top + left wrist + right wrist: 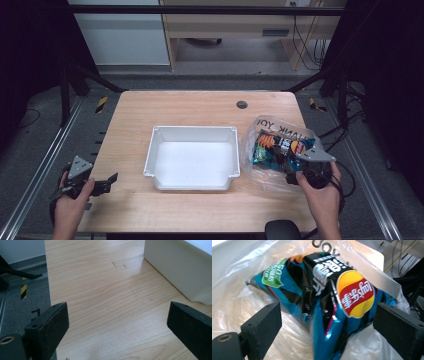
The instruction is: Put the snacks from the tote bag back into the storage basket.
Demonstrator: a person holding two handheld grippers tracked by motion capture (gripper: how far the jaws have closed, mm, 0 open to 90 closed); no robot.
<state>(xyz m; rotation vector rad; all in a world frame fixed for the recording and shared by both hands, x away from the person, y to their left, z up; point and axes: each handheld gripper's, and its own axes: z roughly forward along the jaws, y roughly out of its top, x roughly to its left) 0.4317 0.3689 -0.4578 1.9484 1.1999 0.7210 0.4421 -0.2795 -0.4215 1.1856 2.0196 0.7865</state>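
A teal and black chip bag lies inside a clear plastic bag at the table's right side. My right gripper is at the plastic bag's near edge, open. In the right gripper view the chip bag lies between the two wide-apart jaws, apart from both. A white rectangular bin sits in the table's middle, nothing inside it. My left gripper hovers open at the table's near left edge; its view shows bare wood and the bin's wall to the right.
The wooden table has a dark round grommet at the back. Metal frame rails run along both sides. A black rounded object sits at the near edge. Cables lie on the floor at right.
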